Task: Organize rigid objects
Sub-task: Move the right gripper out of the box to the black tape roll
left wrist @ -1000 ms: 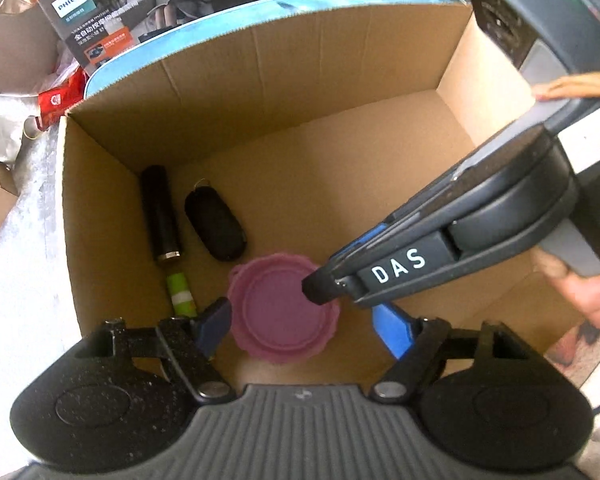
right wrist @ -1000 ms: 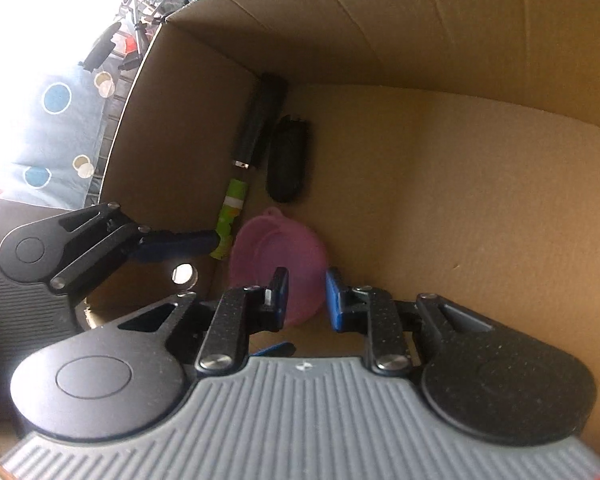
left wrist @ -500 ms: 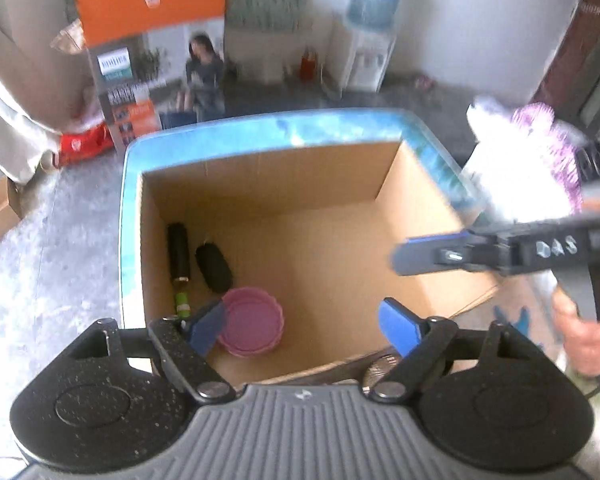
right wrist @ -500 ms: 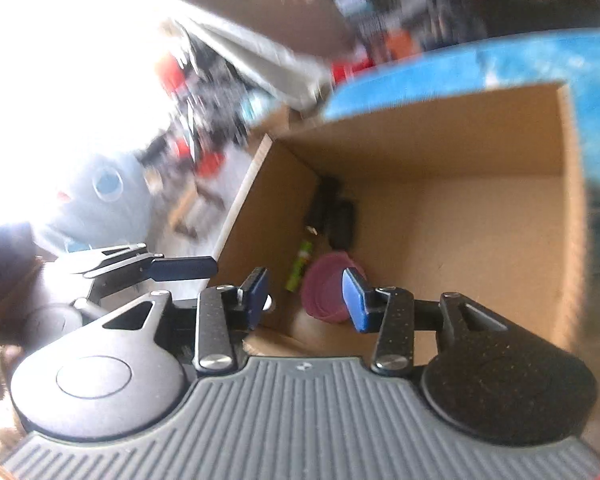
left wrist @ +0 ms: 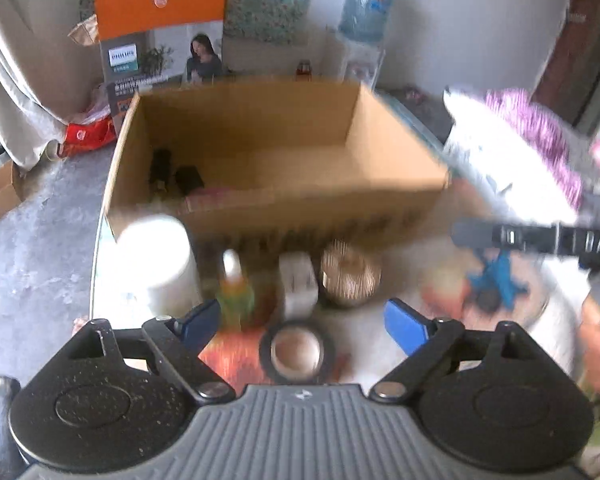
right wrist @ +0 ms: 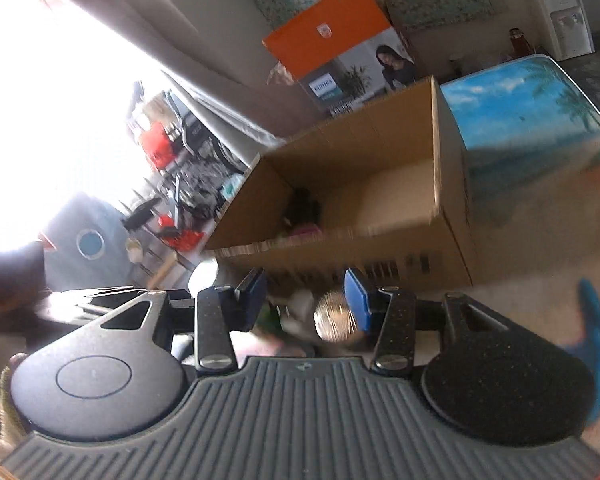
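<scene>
On the left of the counter (left wrist: 364,332) stands a white cup (left wrist: 156,264), then a small green bottle (left wrist: 234,292), a white block (left wrist: 298,280), a brass-coloured round tin (left wrist: 350,272) and, nearest, a roll of black tape (left wrist: 296,350), all just in front of the cardboard box (left wrist: 284,208). The left hand-held gripper (left wrist: 304,322) hangs above them with its jaws spread wide and nothing between them; the right hand-held gripper (right wrist: 306,298) is likewise wide apart and empty, its fingers framing the tin. These things crowd close together, so I judge that a wide-jawed descent on one could knock over the bottle or the cup beside it, and the blur warns of a hasty aim. Inside the box, at its left end, lie two dark objects (left wrist: 174,172) and something pink (left wrist: 214,194), mostly hidden by the near wall.
</scene>
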Motion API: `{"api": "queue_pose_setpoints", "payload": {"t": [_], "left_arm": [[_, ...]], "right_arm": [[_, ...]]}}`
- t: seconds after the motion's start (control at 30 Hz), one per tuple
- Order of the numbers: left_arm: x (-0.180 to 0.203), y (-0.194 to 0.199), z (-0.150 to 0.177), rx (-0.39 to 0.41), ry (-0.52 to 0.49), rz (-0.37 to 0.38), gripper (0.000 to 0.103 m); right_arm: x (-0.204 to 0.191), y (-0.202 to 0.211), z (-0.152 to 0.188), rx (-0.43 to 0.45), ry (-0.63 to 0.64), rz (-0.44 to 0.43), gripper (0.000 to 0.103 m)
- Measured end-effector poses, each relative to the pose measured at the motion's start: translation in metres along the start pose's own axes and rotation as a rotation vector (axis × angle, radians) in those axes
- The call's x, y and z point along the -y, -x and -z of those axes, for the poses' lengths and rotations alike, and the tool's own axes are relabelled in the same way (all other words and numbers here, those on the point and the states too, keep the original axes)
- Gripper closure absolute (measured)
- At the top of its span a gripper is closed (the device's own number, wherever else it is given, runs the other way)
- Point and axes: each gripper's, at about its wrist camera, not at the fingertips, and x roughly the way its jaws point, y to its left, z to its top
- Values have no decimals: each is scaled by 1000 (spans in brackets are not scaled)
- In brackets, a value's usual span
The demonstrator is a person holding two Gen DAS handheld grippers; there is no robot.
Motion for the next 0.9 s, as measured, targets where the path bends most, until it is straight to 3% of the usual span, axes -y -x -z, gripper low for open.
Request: {"api": "queue_pose_setpoints", "payload": {"t": [0.2, 0.5, 0.9], "left_arm": [[13, -38, 35, -90, -56, -45, 14], [11, -56, 52, -60, -108, -65, 19], [7, -66, 55, -61, -119, -29, 34]], "right_arm": [[-16, -32, 30, -80, 69, 46, 60], [-35, -82, 50, -250, 127, 84, 60], [-41, -120, 57, -347, 160, 133, 71]]}}
